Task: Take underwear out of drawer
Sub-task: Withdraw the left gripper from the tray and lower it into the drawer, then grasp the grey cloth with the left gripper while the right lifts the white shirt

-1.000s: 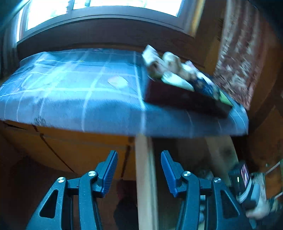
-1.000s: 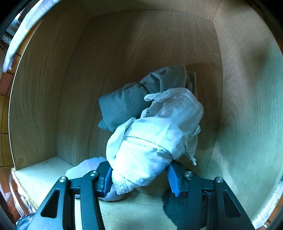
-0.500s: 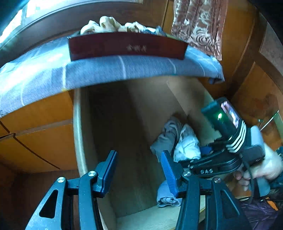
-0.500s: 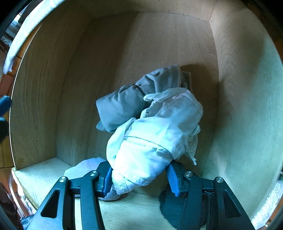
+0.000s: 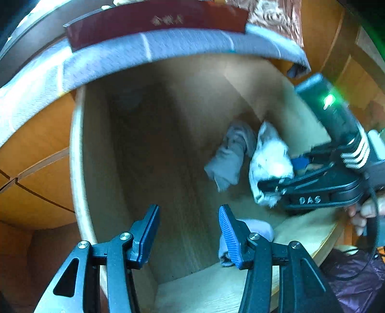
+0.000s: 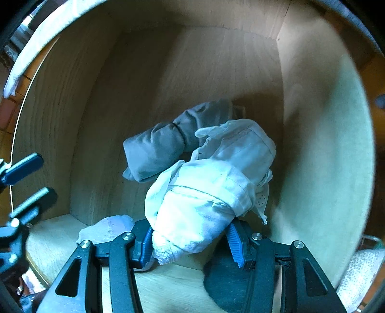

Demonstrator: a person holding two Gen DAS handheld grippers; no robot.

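Note:
The wooden drawer (image 6: 324, 156) stands open. My right gripper (image 6: 190, 231) is shut on a bunched white underwear (image 6: 204, 197), whose free end hangs out over the drawer floor. A grey folded garment (image 6: 158, 151) lies against it, further in. In the left wrist view the right gripper (image 5: 281, 173) holds the same white underwear (image 5: 269, 163) at the right, beside the grey garment (image 5: 228, 159). My left gripper (image 5: 188, 209) is open and holds nothing. It points down into the left front of the drawer (image 5: 77, 183), and its fingers (image 6: 24, 166) show at the left edge of the right wrist view.
A pale small cloth (image 6: 108, 228) lies at the drawer's front edge, and a dark item (image 6: 223, 281) sits under my right gripper. A grey checked cloth (image 5: 168, 45) covers the cabinet top, with a dark red box (image 5: 156, 21) on it. A hand (image 5: 363, 214) holds the right gripper.
The left gripper has swung down from facing the cloth-covered top to looking into the drawer, and has entered the right wrist view. The right gripper keeps its hold and has barely moved.

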